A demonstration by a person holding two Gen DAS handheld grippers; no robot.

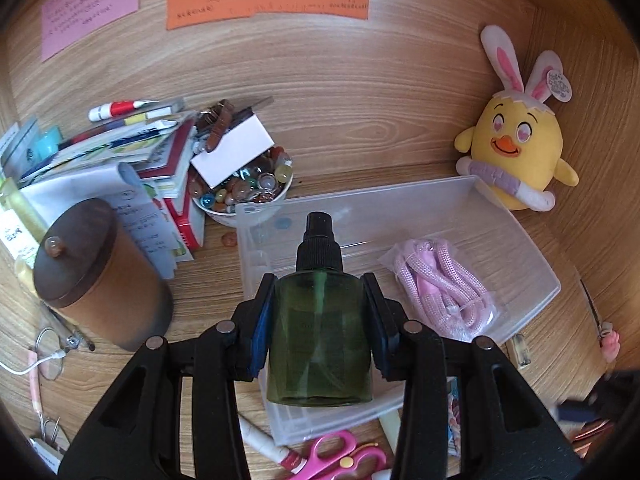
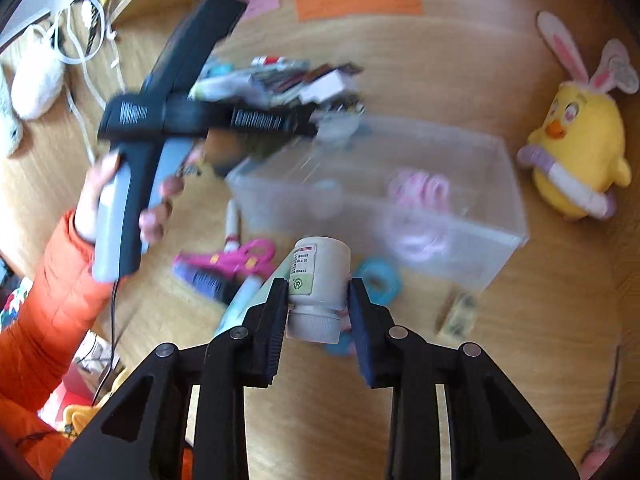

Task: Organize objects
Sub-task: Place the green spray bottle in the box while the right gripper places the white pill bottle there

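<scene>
My left gripper is shut on a green spray bottle with a black nozzle, held above the clear plastic bin. A bag of pink cord lies in the bin. My right gripper is shut on a white pill bottle, held cap-down above the desk in front of the bin. The left gripper shows in the right wrist view, over the bin's left end; that view is blurred.
A yellow chick plush sits right of the bin. A bowl of glass beads, stacked booklets and a brown lidded jar stand left. Pink scissors, a blue tape roll and pens lie in front.
</scene>
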